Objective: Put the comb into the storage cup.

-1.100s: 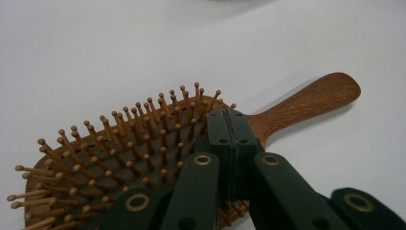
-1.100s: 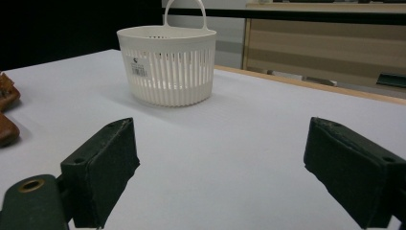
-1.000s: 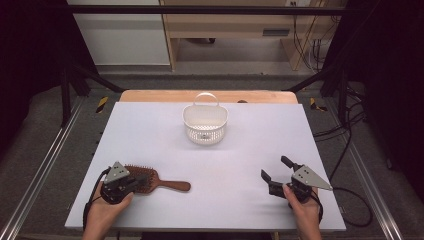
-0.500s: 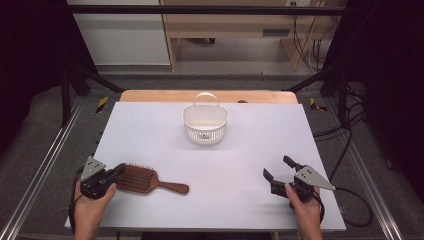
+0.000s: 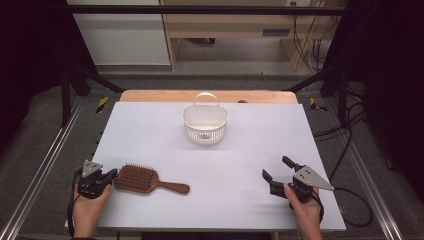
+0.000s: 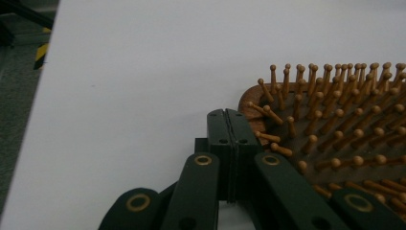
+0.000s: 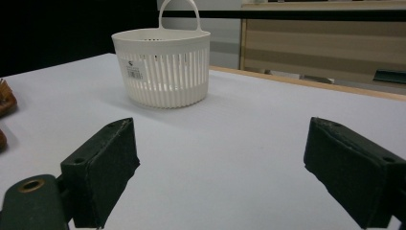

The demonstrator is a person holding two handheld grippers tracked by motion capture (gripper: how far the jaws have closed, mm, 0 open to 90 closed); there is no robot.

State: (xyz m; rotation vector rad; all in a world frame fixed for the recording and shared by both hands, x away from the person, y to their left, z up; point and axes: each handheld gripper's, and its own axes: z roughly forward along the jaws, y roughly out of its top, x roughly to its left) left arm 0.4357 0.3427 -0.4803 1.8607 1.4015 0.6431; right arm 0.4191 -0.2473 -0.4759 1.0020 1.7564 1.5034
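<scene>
Resting at about 8 o'clock on the pale surface (image 5: 150,130), the left gripper (image 5: 111,176) has its jaws pressed fully together, gripping nothing; in the left gripper view its closed tips sit right against the rounded end of the wooden hairbrush (image 5: 142,179), though whether they actually touch the rim is unclear. The brush lies bristles up, its handle pointing toward 3 o'clock. To do this step well, the jaws would likely need to part and straddle the brush head or handle squarely, low enough to clear the bristles. Farther back, near 12 o'clock, stands a white slotted basket (image 5: 205,123), upright and well apart. At 4 o'clock the right gripper (image 5: 278,169) hangs with jaws spread wide, holding nothing.
</scene>
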